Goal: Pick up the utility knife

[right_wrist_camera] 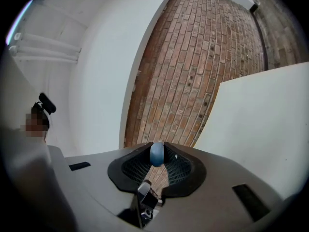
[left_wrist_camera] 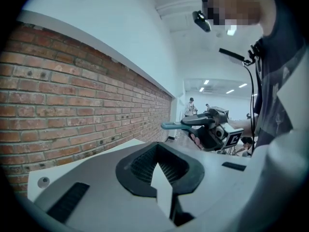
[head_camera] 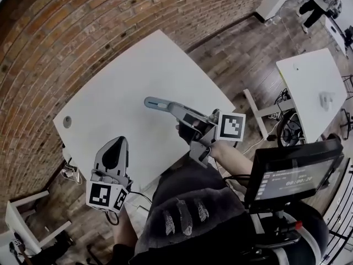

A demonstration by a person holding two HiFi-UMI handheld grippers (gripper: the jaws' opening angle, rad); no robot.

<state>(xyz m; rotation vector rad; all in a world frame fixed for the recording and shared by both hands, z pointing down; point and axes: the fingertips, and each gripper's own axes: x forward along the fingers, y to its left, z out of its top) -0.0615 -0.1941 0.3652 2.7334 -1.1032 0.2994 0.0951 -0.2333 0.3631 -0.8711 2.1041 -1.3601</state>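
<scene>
1. Right gripper (head_camera: 185, 116): it is held roughly level above the white table (head_camera: 121, 87), and its jaws are clamped on the utility knife (head_camera: 160, 105). Its marker cube (head_camera: 231, 126) sits at the rear end.
2. Utility knife: grey-blue and lifted clear of the tabletop. It is gripped toward its rear, and its long front end sticks out past the jaws toward the brick wall (head_camera: 49, 48). In the right gripper view the knife (right_wrist_camera: 157, 153) shows end-on as a rounded blue form pinched between the two black pads.
3. Left gripper (head_camera: 118, 143): it sits over the table's near edge, well apart from the right gripper, with its own marker cube (head_camera: 107, 196) nearest the person. In the left gripper view its jaws are pressed together with nothing between them.
4. The left gripper view also shows the right gripper (left_wrist_camera: 212, 127) from the side, carrying the knife (left_wrist_camera: 174, 125) in the air with the brick wall behind it.
5. Surroundings: a second white table (head_camera: 309, 87) stands to the right on the wooden floor (head_camera: 237, 54). A small screen (head_camera: 292, 175) is mounted near the person's body.
</scene>
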